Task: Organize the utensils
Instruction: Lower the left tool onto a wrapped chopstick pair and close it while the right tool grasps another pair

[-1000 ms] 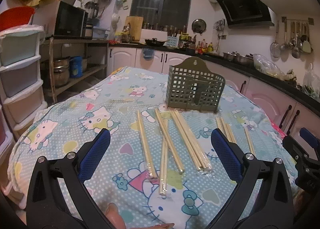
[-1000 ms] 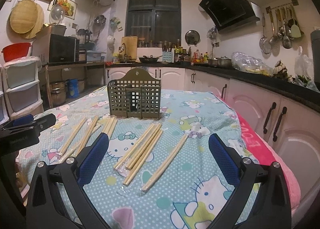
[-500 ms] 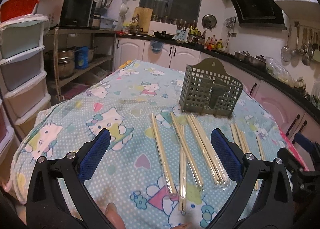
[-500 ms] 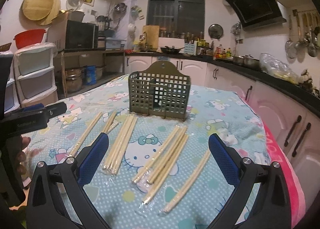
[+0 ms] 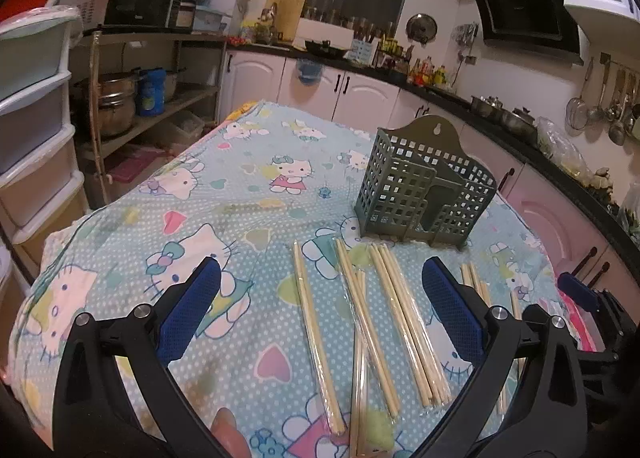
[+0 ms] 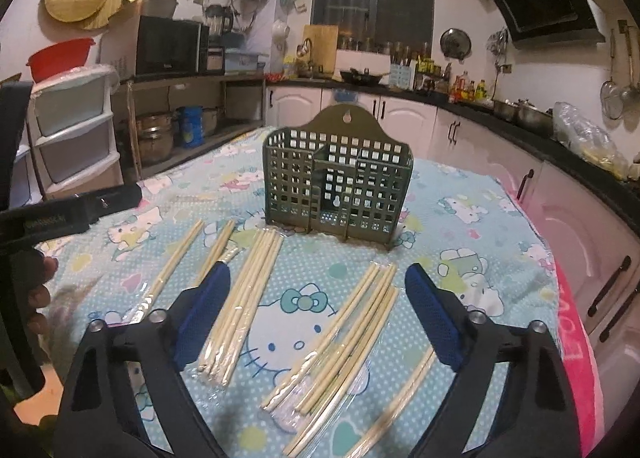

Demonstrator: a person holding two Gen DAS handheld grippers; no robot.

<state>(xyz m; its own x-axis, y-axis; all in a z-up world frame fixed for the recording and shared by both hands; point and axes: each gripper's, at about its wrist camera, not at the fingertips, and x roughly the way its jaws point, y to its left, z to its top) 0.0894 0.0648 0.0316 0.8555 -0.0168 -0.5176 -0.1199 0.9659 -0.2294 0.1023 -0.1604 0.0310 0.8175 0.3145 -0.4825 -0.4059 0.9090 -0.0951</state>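
1. The wrapped chopsticks lie in loose bundles on the cartoon-print tabletop [image 6: 460, 194], long axes running from the lower frame up toward the green holder [image 6: 338, 182], which stands upright at mid-frame and looks empty.
2. In the right wrist view, one bundle of chopsticks [image 6: 340, 334] sits between and just ahead of the right gripper [image 6: 318, 314], tilted up-right; another bundle [image 6: 244, 298] lies beside its left pad.
3. The right gripper's jaws have just been narrowing, yet nothing is between the pads; it remains released.
4. The left gripper [image 5: 320, 306] is spread wide and empty over its own chopstick bundles [image 5: 404, 318], lower centre.
5. The right gripper seems nearer to a pick: its bundle lies almost along its pointing line, so it may need to turn across the sticks.
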